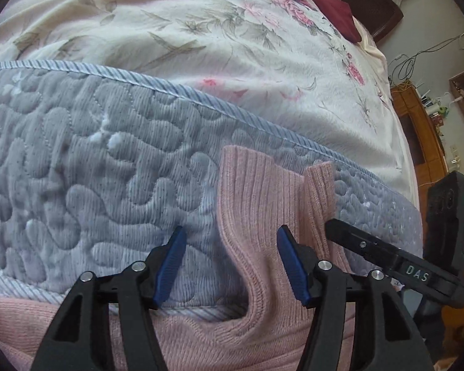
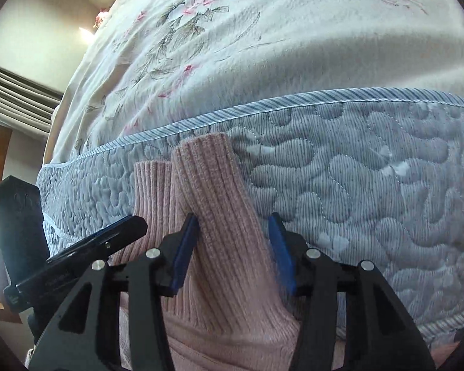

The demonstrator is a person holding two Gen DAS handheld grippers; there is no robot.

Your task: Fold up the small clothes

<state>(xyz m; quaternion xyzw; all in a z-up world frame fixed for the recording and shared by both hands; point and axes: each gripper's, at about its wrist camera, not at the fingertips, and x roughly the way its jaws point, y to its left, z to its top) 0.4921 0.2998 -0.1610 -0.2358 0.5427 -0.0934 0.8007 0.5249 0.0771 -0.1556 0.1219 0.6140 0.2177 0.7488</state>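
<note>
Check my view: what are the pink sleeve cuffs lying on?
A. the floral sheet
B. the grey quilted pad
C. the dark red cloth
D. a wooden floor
B: both cuffs end on the grey quilted pad, short of its striped edge; the floral sheet starts beyond that edge.

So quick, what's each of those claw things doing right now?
Left gripper: open, holding nothing, a fold of the pink sweater between its fingers.
Right gripper: open, straddling a ribbed sweater piece, not clamped.
</note>
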